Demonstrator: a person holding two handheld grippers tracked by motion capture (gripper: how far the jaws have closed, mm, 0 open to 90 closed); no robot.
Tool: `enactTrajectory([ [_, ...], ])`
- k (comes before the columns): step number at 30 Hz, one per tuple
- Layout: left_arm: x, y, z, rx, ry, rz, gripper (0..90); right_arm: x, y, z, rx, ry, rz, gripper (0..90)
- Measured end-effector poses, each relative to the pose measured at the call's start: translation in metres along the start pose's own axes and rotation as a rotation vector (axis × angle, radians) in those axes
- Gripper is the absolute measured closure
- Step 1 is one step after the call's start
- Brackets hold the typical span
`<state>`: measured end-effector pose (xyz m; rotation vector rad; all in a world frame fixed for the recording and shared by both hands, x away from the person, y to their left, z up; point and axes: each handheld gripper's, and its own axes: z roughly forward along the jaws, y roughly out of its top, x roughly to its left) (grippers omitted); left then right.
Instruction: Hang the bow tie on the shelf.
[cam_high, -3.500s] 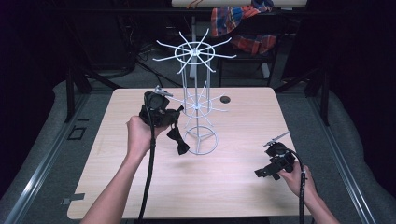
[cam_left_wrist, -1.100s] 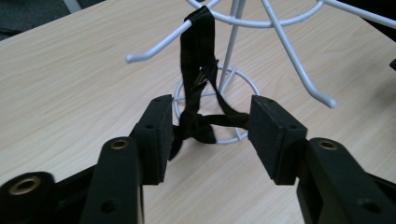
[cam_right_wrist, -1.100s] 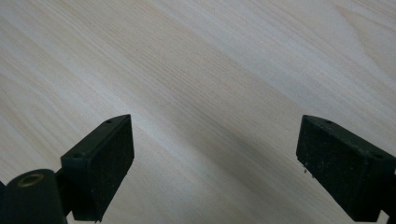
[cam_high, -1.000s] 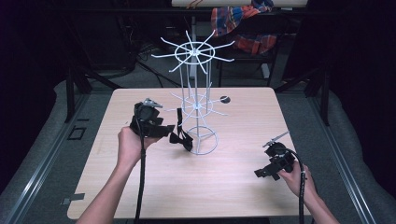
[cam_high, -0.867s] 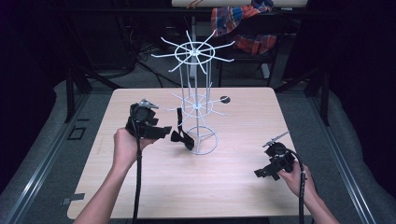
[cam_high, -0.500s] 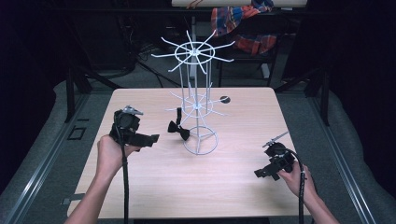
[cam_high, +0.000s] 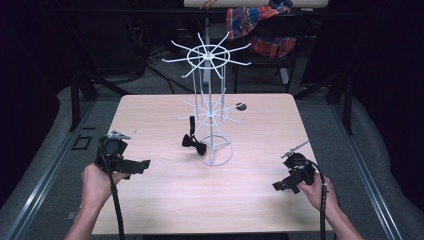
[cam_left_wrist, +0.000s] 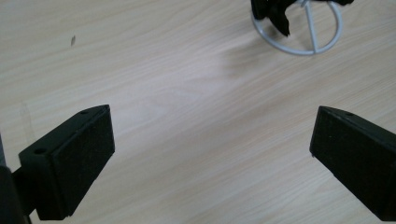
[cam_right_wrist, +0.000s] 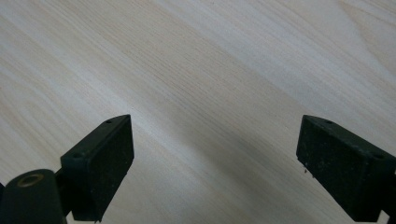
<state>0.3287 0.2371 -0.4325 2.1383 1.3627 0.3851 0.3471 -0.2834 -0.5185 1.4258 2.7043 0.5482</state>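
Advice: leave bow tie (cam_high: 194, 144) hanging on wire rack (cam_high: 209, 105); keep both grippers, left (cam_high: 131, 166) and right (cam_high: 283, 186), jaws apart, clear.

A black bow tie (cam_high: 194, 144) hangs, apparently by its strap, from the white wire rack (cam_high: 210, 107).

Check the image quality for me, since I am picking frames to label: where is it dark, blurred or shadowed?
High view: the light wooden table is evenly lit, the surroundings nearly black, and the white wire rack stays crisp. Left gripper view: the rack's ring base and the black bow tie are soft at the top edge, with a faint shadow beside them. Right gripper view: a soft shadow band crosses the wood grain.
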Motion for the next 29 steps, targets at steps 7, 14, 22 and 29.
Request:
enactTrajectory([
  [7,0.015,-0.028,0.008,0.058,0.011,-0.050,0.0,0.000,0.000,0.000,0.004,-0.004,-0.003,10.8],
  [14,0.027,-0.054,0.019,0.112,0.013,-0.100,0.0,0.001,0.000,0.000,-0.003,-0.002,0.004,10.8],
  [22,0.034,-0.069,0.032,0.157,0.002,-0.123,0.0,0.001,0.000,0.002,0.012,-0.006,-0.019,10.9],
  [29,0.038,-0.067,0.031,0.147,0.000,-0.131,0.0,-0.001,0.000,0.004,0.015,-0.004,-0.014,10.9],
])
